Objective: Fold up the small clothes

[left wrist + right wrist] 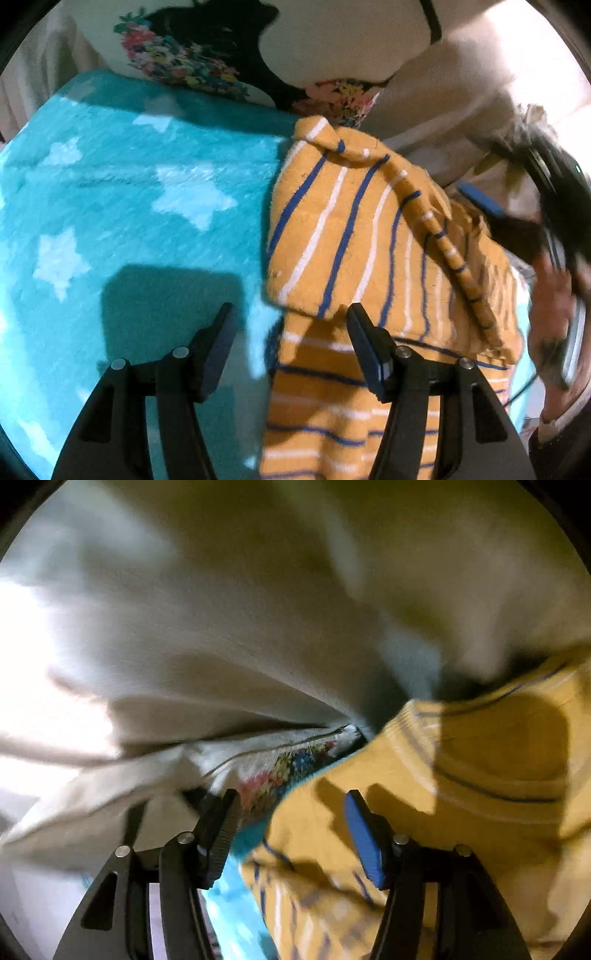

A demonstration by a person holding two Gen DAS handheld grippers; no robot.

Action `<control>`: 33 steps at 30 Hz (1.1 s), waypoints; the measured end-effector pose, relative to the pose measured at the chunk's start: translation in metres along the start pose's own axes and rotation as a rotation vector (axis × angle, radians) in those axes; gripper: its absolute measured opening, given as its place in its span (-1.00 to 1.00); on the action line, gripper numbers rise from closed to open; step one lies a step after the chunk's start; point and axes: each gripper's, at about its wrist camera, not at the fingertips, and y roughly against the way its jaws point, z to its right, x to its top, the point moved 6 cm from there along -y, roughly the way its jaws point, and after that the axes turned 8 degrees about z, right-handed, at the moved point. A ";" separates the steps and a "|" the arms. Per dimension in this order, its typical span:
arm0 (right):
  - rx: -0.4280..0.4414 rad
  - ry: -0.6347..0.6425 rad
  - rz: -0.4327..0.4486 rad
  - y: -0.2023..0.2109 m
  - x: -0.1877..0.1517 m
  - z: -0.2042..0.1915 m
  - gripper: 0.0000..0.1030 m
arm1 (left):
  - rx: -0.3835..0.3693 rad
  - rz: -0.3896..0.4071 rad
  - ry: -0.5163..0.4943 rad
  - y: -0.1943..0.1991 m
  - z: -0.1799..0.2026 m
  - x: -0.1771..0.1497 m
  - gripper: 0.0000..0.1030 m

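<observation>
A small mustard-yellow knitted garment with blue and white stripes (354, 236) lies rumpled and partly doubled over on a turquoise fleece blanket with pale stars (110, 192), just in front of a cream floral-print pillow (207, 55). The left gripper (291, 343) hovers wide open over the garment's near edge, holding nothing. The right gripper (291, 830), blurred, also looks open and empty over the garment; the soft, light knit should drape limply, best pinched at a hem corner.

Teal star-print fleece blanket (122, 206); cream cushion with black-and-floral print (207, 55) at its far edge; pale draped fabric (221, 627).
</observation>
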 end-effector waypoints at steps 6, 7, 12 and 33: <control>-0.245 0.303 -0.001 0.113 -0.036 0.039 0.43 | -0.017 0.018 0.035 0.037 -0.007 -0.012 0.18; -0.291 0.329 -0.008 0.131 -0.048 0.052 0.43 | -0.013 0.009 0.044 0.039 -0.009 -0.019 0.18; -0.360 0.448 -0.001 0.172 -0.072 0.084 0.43 | 0.020 -0.007 0.025 0.062 -0.002 -0.059 0.18; -0.197 0.251 0.000 0.207 0.007 0.137 -0.88 | 0.061 0.014 0.178 0.080 0.006 -0.097 0.18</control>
